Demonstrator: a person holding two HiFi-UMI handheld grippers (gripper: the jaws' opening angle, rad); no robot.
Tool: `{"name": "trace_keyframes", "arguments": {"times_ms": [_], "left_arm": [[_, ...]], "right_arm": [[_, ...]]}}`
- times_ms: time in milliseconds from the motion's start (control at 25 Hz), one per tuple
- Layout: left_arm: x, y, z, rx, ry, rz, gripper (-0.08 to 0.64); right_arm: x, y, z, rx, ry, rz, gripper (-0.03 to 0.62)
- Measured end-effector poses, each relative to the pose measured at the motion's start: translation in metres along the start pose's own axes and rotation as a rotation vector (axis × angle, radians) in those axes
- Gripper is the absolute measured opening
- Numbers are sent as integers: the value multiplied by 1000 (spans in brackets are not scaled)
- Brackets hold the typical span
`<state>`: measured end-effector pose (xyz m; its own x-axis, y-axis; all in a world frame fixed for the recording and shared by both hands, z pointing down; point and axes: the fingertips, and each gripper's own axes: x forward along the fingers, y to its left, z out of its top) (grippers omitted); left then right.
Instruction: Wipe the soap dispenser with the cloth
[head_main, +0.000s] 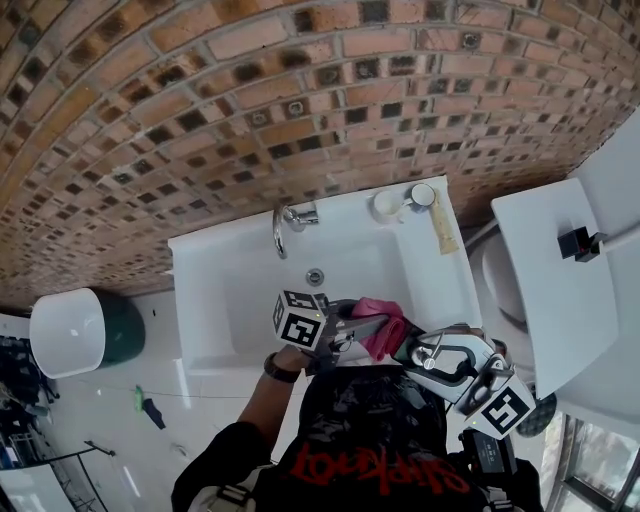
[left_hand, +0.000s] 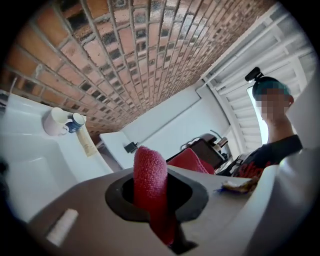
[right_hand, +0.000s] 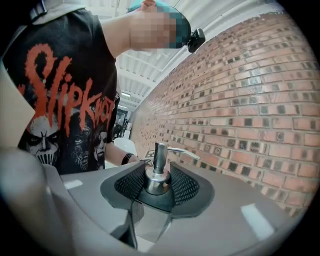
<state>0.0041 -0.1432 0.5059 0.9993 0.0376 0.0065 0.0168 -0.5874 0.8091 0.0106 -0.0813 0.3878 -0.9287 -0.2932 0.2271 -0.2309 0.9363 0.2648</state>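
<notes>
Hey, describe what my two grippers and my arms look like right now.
The left gripper and right gripper have smooth grey bodies and black jaw pads; the right's are mesh-textured. Each carries a white cube with black square markers. You wear a black T-shirt with red lettering and a dark wristband on the left wrist.

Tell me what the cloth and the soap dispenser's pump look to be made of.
The cloth looks like a soft pinkish-red textile, probably microfibre or terry: its surface is matte with a fine nubby pile. The soap dispenser pump looks like polished metal, though chrome-plated plastic is possible: its collar and stem are silvery and reflect their surroundings.
</notes>
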Motion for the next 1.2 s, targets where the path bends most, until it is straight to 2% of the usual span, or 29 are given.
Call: {"name": "trace_keyframes", "arguments": {"times_ms": [120,200,280,360,440,520,640,680,760,840,920,1040,1200], "left_arm": [[-3,27,-14,34,63,131,52],[-5,46,-34,100,170,231,52],[-7,54,-50,149,239,272,52],[-11,51,-50,163,204,272,52],[-21,39,-34,208,111,279,52],[-31,11,-11,316,14,259,52],[-26,-49,22,540,-82,187,52],[-19,-65,26,624,-87,177,52],[4,-85,19,763,-35,182,52],[31,-85,2,828,30,213,52],[51,-76,-3,810,6,239,52],[57,-72,7,673,-102,185,52],[55,-58,3,495,-78,103,52]], "right_arm": [[-9,-2,4,34,-39,-4,158],[-16,-8,4,124,-97,-31,155],[-18,-18,2,202,-138,-73,155],[-16,-27,-10,239,-95,-125,155],[-14,-38,-31,299,-10,-206,155],[-11,-55,-51,370,53,-314,155],[-12,-75,-81,411,136,-445,155],[-12,-79,-89,416,150,-468,153],[-8,-80,-96,426,145,-477,155],[-6,-78,-94,443,107,-452,155],[-7,-77,-86,466,55,-426,155],[-12,-84,-75,493,-9,-425,153],[-20,-90,-67,489,-49,-454,153]]}}
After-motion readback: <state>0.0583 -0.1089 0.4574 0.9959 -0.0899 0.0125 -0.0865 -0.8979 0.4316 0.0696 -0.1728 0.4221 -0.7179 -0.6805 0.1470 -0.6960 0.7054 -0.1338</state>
